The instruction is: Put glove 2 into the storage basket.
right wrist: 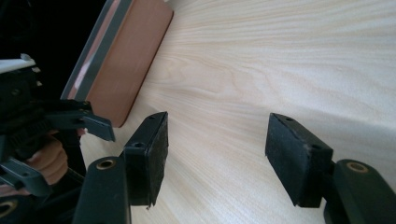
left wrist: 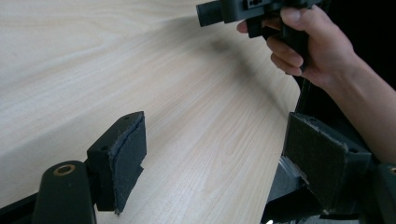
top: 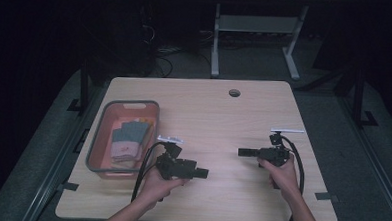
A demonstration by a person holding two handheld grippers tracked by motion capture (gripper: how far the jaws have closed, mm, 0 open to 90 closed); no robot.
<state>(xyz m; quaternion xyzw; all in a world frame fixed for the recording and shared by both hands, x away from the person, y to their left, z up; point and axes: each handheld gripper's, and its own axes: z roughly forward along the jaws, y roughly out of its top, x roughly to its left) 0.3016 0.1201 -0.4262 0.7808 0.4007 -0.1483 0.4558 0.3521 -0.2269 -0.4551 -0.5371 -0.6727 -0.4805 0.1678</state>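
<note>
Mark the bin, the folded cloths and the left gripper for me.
bin [top: 97, 136], high view, left grey rim.
folded cloths [top: 127, 140], high view, top of the stack inside the bin.
left gripper [top: 202, 173], high view, jaw tips.

We have the pale wooden table [top: 244, 112] before us, and the grey-rimmed orange plastic bin [top: 98, 140] sits on its left part, near the left edge. The folded grey and pink cloths [top: 127, 140] lie inside that bin. Our left gripper [top: 201, 174] is just right of the bin, near the front edge, and our right gripper [top: 243, 152] is well to its right; they point toward each other. The round cable hole [top: 234, 92] lies near the table's far edge.
</note>
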